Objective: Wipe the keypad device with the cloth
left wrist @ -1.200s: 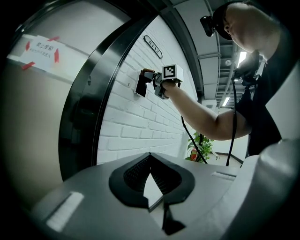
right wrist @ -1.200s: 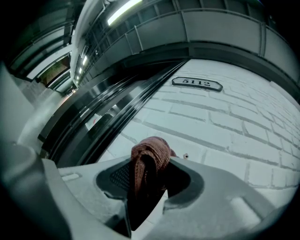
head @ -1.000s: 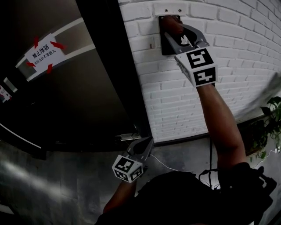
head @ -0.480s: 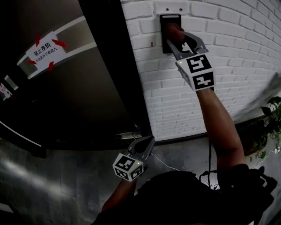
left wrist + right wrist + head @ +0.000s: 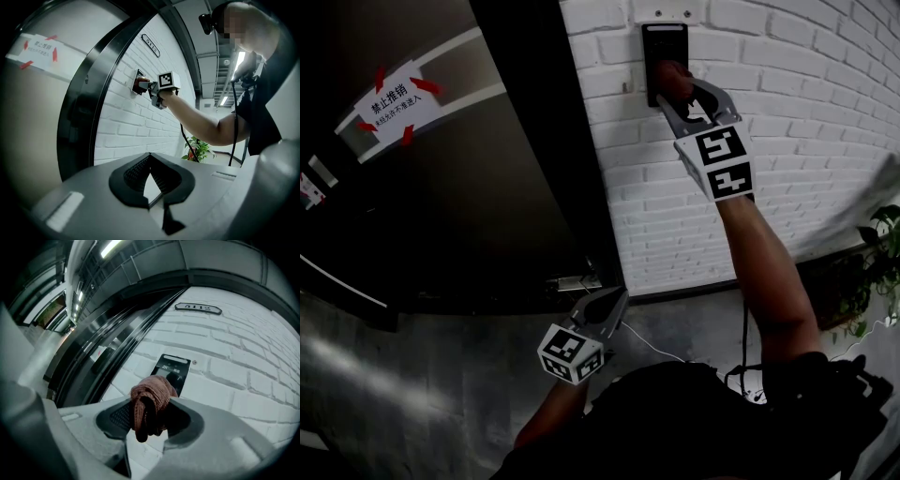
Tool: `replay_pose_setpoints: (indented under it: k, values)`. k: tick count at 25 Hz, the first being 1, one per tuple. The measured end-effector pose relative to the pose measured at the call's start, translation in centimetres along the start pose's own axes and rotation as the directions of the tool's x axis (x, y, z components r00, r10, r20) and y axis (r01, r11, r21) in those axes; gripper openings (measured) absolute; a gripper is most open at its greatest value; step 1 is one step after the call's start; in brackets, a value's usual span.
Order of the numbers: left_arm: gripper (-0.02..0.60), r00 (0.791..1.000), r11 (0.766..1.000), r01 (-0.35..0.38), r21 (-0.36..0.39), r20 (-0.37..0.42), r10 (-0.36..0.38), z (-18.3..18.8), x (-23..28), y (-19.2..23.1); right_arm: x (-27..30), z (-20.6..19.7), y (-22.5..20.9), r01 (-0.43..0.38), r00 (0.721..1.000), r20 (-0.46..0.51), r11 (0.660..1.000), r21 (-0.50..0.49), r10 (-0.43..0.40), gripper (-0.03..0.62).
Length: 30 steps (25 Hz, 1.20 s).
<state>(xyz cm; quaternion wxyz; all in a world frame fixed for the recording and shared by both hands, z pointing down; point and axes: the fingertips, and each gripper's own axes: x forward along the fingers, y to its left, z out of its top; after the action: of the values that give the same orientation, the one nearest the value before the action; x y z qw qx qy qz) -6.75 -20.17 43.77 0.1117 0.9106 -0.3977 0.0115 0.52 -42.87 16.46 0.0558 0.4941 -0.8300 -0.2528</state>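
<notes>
The black keypad device (image 5: 664, 49) is fixed upright on the white brick wall (image 5: 787, 141); it also shows in the right gripper view (image 5: 174, 368) and small in the left gripper view (image 5: 138, 81). A reddish-brown cloth (image 5: 149, 401) is bunched between the jaws of my right gripper (image 5: 675, 89), which is shut on it. The cloth (image 5: 672, 80) presses against the lower part of the device. My left gripper (image 5: 607, 305) hangs low, near the floor by the door, shut with nothing in it (image 5: 150, 161).
A dark door (image 5: 459, 187) with a white warning sticker (image 5: 397, 103) stands left of the wall. A door-number plate (image 5: 197, 308) sits above the device. A potted plant (image 5: 872, 272) is at the right edge. A white cable (image 5: 652, 347) lies on the grey floor.
My right gripper with the cloth has slid a little down and to the right over the device, uncovering more of its top. The left gripper has barely shifted.
</notes>
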Motion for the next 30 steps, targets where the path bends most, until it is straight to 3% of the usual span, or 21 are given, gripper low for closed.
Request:
replay_pose_setpoints:
  k: [16, 30]
  values:
    - [0.017, 1.000, 1.000, -0.013, 0.016, 0.011, 0.012, -0.1, -0.2, 0.4, -0.7, -3.9, 2.2, -0.038, 0.996, -0.074, 0.999, 0.026, 0.040, 0.146]
    - [0.017, 1.000, 1.000, -0.015, 0.025, 0.013, 0.014, 0.0, -0.8, -0.1, -1.3, -6.1, 3.5, -0.089, 0.982, -0.153, 0.988, 0.122, 0.107, 0.146]
